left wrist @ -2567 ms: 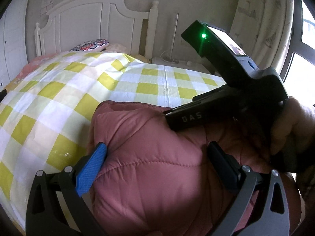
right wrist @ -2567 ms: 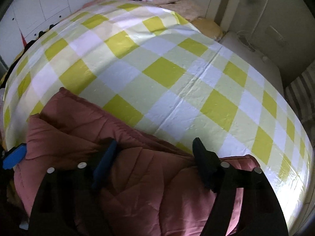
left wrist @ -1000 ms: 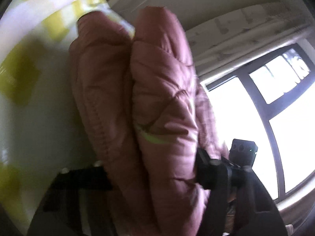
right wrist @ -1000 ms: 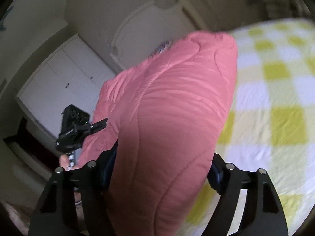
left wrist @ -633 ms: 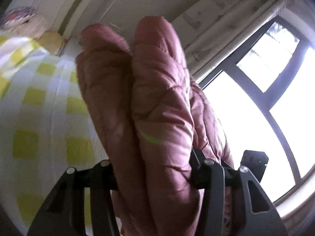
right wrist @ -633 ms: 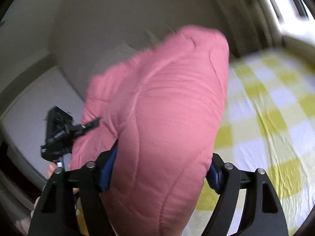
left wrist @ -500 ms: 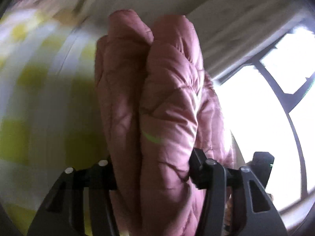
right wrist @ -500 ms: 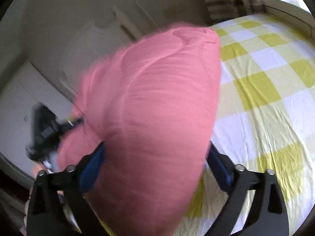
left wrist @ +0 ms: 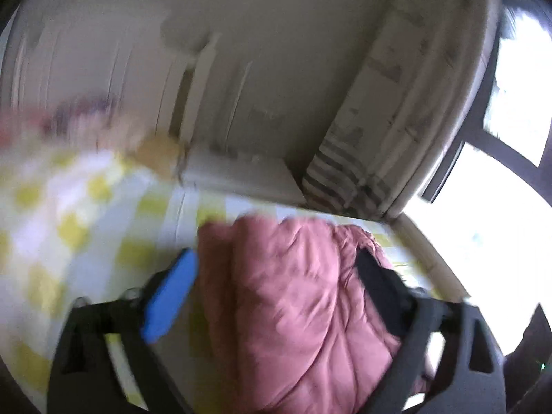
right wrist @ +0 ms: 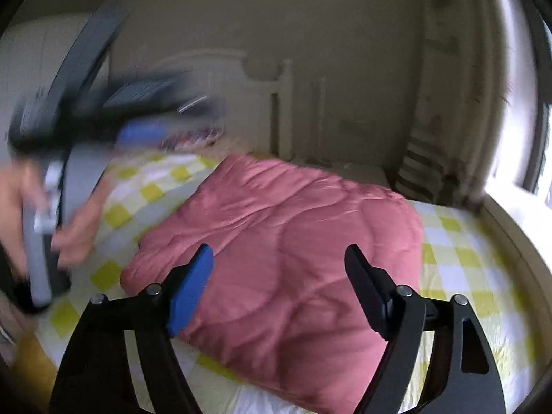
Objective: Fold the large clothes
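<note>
1. A folded pink quilted jacket (right wrist: 286, 252) lay on a bed (right wrist: 465, 269) covered in a yellow-and-white checked sheet, near the bed's right edge by the window side.
2. In the right wrist view the right tool (right wrist: 279, 276) hung over the near part of the jacket, its jaws spread and closing; the blue pad (right wrist: 189, 289) and the black pad (right wrist: 369, 286) stood clear of the fabric on either side, pinching nothing.
3. In the left wrist view the left tool (left wrist: 276, 289) was spread to its widest and opening; the jacket (left wrist: 293, 303) sat between its blue pad (left wrist: 169, 296) and black pad (left wrist: 379, 293). Whether the black pad touched the cloth could not be told through the blur.
4. At the left of the right wrist view the left tool (right wrist: 148, 127) appeared as a dark smear, gripped by a person's hand (right wrist: 69, 214), above the bed and left of the jacket.
5. A white headboard (right wrist: 220, 69) stood at the far end of the bed, with a patterned pillow (right wrist: 193, 138) in front of it.
6. A striped curtain (right wrist: 424, 165) hung at the far right, beside a bright window (left wrist: 500, 189).
7. Both views were heavily motion-blurred.
</note>
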Demonstrator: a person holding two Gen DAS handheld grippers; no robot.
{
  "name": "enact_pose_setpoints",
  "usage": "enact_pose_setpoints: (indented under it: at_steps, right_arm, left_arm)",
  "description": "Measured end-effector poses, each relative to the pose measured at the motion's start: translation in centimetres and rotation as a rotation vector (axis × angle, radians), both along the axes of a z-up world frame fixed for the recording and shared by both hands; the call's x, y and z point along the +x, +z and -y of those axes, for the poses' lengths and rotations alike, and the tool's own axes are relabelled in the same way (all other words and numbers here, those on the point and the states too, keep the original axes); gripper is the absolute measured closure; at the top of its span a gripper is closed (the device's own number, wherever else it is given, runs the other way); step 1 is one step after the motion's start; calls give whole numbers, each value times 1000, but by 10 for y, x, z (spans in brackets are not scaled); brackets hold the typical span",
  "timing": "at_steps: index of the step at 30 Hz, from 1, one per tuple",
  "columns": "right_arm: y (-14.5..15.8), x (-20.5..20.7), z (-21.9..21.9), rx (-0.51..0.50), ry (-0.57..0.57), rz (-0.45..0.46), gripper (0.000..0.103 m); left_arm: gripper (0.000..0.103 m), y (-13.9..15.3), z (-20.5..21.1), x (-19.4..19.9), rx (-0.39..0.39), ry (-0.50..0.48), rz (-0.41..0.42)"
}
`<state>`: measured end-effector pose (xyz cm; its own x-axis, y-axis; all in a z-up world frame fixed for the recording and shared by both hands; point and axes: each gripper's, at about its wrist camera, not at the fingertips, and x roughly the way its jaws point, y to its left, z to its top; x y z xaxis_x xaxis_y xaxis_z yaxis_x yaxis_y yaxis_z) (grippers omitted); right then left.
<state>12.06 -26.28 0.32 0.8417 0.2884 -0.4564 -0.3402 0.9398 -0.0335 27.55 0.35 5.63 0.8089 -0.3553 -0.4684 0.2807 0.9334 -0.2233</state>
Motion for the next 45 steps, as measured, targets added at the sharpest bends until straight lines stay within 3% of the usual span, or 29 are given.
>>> enact_pose_setpoints:
  at_steps: [3, 5, 8, 10, 11, 12, 13, 15, 21, 25, 28, 31, 34, 37, 39, 42, 45]
  right_arm:
    - [-19, 6, -14, -48, 27, -35, 27]
    - [-35, 23, -22, -94, 37, -72, 26]
    - [-58, 32, -23, -141, 49, -87, 25]
    - [-70, 39, -23, -147, 82, -80, 25]
    - [-73, 38, -28, -188, 80, -67, 25]
    - [-77, 38, -30, -204, 76, -57, 25]
    - [-79, 39, -31, -204, 74, -49, 25]
    - [-80, 41, -28, -184, 83, -56, 25]
    - [-78, 38, -20, -155, 84, -74, 25]
    - [-51, 2, -4, -26, 120, -95, 26]
    - [-40, -7, 22, 46, 42, -50, 26]
    - [-49, 2, 38, 53, -4, -101, 25]
    - [-53, 1, 34, -10, 5, -113, 25]
    - [-41, -12, 38, 42, 81, -148, 25]
    - [-35, -22, 47, 49, 90, -134, 18]
    - [-28, -35, 72, 71, 18, -113, 12]
    - [-23, -43, 107, 169, -80, -113, 9]
  left_arm:
    - [2, 8, 49, 20, 192, -45, 35]
    - [2, 2, 77, 44, 245, -71, -13]
    - [2, -28, 87, 88, 277, -55, -94]
    - [2, -75, 83, 123, 321, 2, -198]
    - [2, -99, 75, 138, 288, -3, -281]
    - [2, -113, 58, 146, 192, -17, -337]
    - [2, -118, 46, 150, 111, -20, -366]
    - [2, -122, 35, 154, 55, -30, -383]
    - [2, -123, 36, 155, 78, -28, -376]
    - [2, -116, 40, 151, 76, -29, -376]
    - [2, -115, 39, 150, 68, -29, -378]
    - [2, -115, 39, 150, 65, -27, -376]
    - [2, -114, 39, 150, 68, -31, -375]
    - [2, -111, 35, 147, 63, -21, -378]
    - [2, -101, 30, 137, 53, 26, -355]
    - [2, -77, 17, 103, 3, 80, -285]
    - [2, -53, 13, 47, 36, 124, -166]
